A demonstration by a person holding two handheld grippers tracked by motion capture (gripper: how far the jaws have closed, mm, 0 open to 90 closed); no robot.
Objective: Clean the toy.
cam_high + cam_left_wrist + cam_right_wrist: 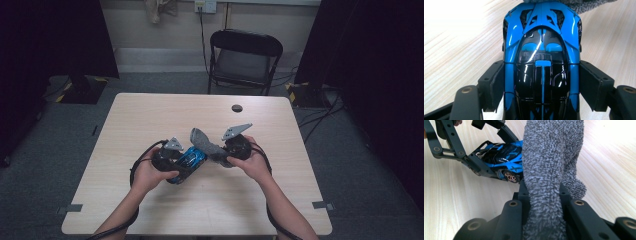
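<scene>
A glossy blue and black toy car (189, 161) (541, 57) (504, 157) sits at the middle of the wooden table (150, 115). My left gripper (177, 162) (541, 85) is shut on the car, its black jaws pressing both sides of the body. A grey fuzzy cloth (205, 142) (549, 175) is pinched in my right gripper (225, 152) (544, 202), which is shut on it. The cloth's free end hangs over the car's far end (584, 5). In the right gripper view the left gripper (496, 152) clamps the car.
A black folding chair (243, 57) stands behind the table. A round black grommet (237, 108) sits near the table's far edge. Dark curtains and stands flank both sides. Bare tabletop surrounds the hands.
</scene>
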